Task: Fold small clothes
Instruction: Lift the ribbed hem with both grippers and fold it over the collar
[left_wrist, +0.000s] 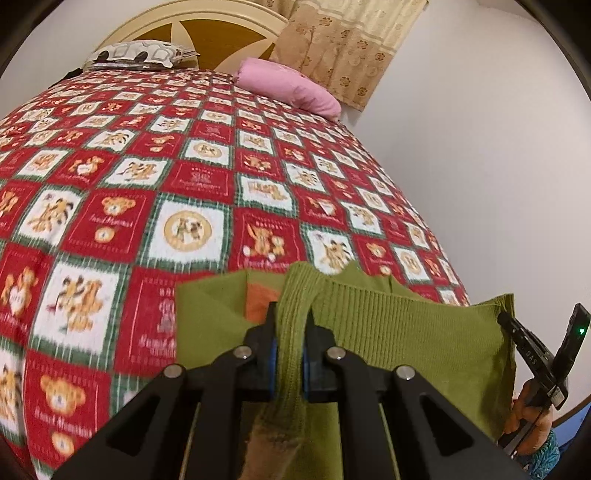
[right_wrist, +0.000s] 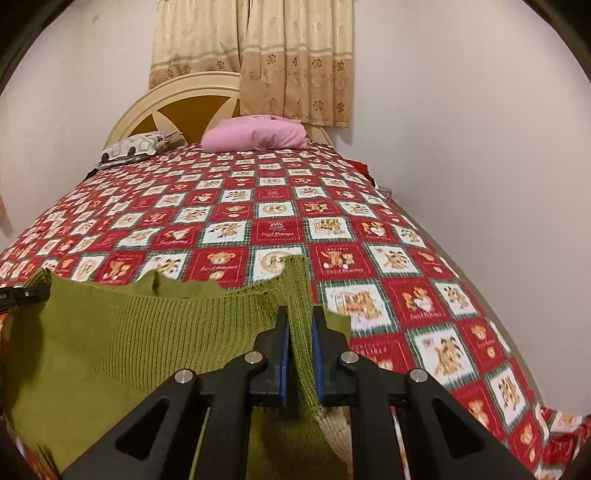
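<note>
Closest to my lens, the left gripper (left_wrist: 290, 314) is clamped on a ribbed edge of the green knit garment (left_wrist: 388, 325), the fabric bunched between the blue pads and trailing down past the linkage. My right gripper (right_wrist: 300, 317) pinches another ribbed strip of that garment the same way, with the knit standing up between its fingers. The garment hangs stretched between the two, raised over the near end of the bed; an orange patch (left_wrist: 258, 299) shows inside its folds on the left view. Outward, the red and white teddy-bear bedspread (right_wrist: 332, 229) covers the bed. At the far end lie a pink pillow (right_wrist: 255, 137) and a grey-patterned pillow (left_wrist: 136, 53), both against the cream headboard (right_wrist: 177, 96). Beige flowered curtains (right_wrist: 295, 66) hang behind it. I see no containers in either view.
</note>
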